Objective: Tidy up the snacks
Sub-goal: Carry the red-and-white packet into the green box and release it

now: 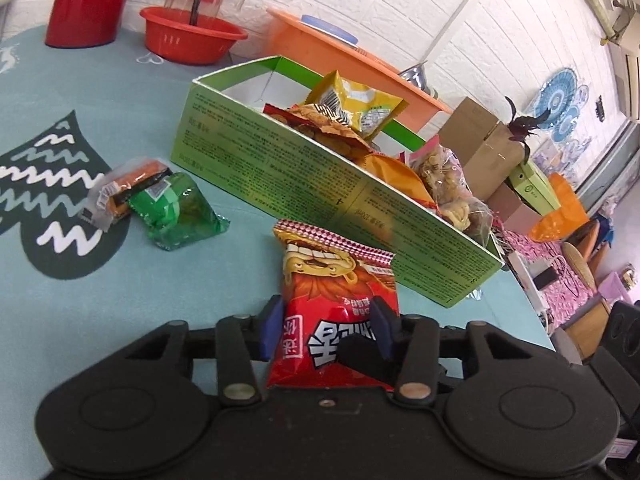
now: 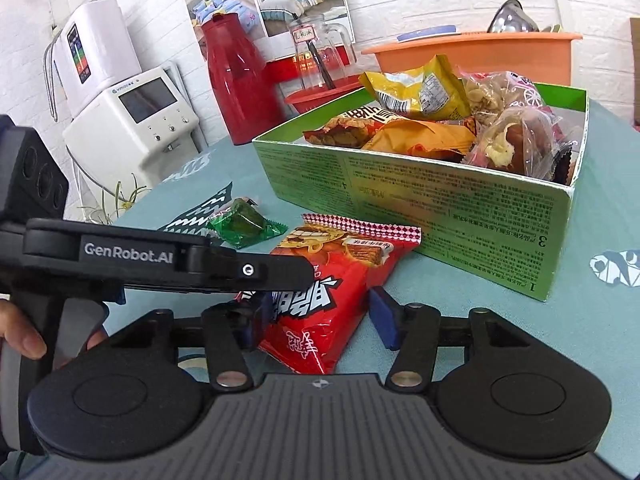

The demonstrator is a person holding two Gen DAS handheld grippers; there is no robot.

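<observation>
A red snack bag lies on the teal tablecloth just in front of the green cardboard box. My left gripper is shut on it, a blue pad pressing each side. In the right wrist view the same red bag lies between the jaws of my right gripper; its right pad stands clear of the bag, so it is open. The left gripper's finger crosses over the bag. The box holds several snack packets. A green packet and an orange one lie loose to the left.
At the back stand a red thermos, a red basin, an orange basin and a glass jug. A white appliance sits beyond the table's left side. The table edge runs close on the right. A hand shows at left.
</observation>
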